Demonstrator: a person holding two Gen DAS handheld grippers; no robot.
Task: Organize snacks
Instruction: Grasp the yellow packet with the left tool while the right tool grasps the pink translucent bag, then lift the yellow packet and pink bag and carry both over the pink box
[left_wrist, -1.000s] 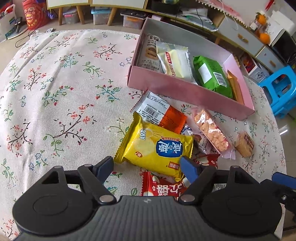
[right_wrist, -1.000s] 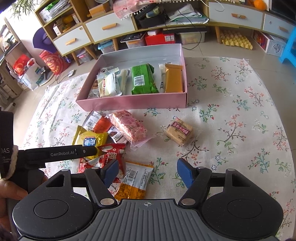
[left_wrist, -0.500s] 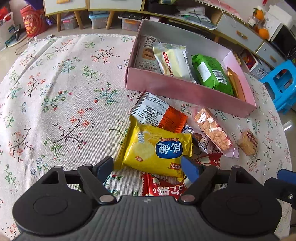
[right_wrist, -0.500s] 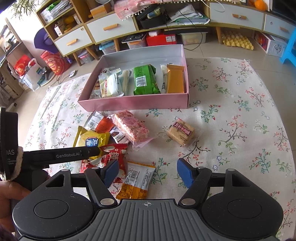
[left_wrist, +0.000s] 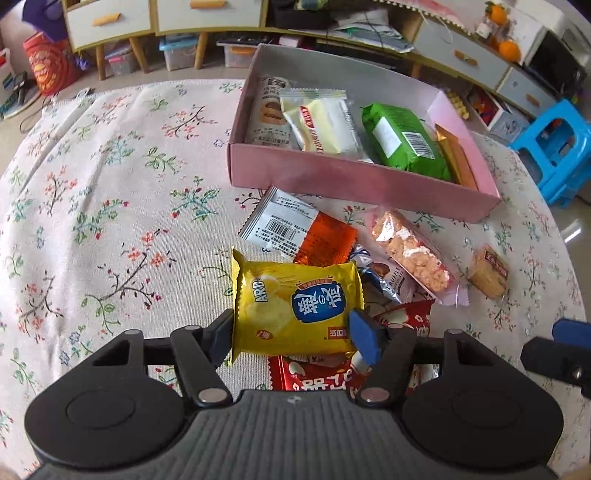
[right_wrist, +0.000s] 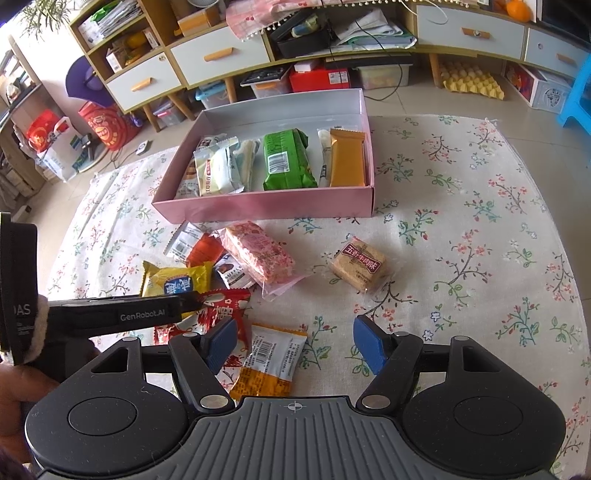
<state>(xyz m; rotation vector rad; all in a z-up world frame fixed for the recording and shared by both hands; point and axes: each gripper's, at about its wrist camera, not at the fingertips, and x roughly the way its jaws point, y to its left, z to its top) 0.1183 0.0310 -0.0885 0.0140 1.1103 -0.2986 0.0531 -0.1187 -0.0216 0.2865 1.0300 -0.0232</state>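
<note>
Left wrist view: our left tongs (left_wrist: 293, 334) have closed in around the yellow snack pack (left_wrist: 295, 304) on the counter (left_wrist: 110, 221) vs. a sec ago, prob. touching, not lifted; right tongs (right_wrist: 295, 341) wide open, empty.

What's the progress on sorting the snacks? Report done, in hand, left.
Done: several packets lie in the pink box. In hand: left gripper straddles the yellow packet, not clearly clamped. Left: the loose packets on the cloth, including the brown biscuit. Right gripper is open.
</note>
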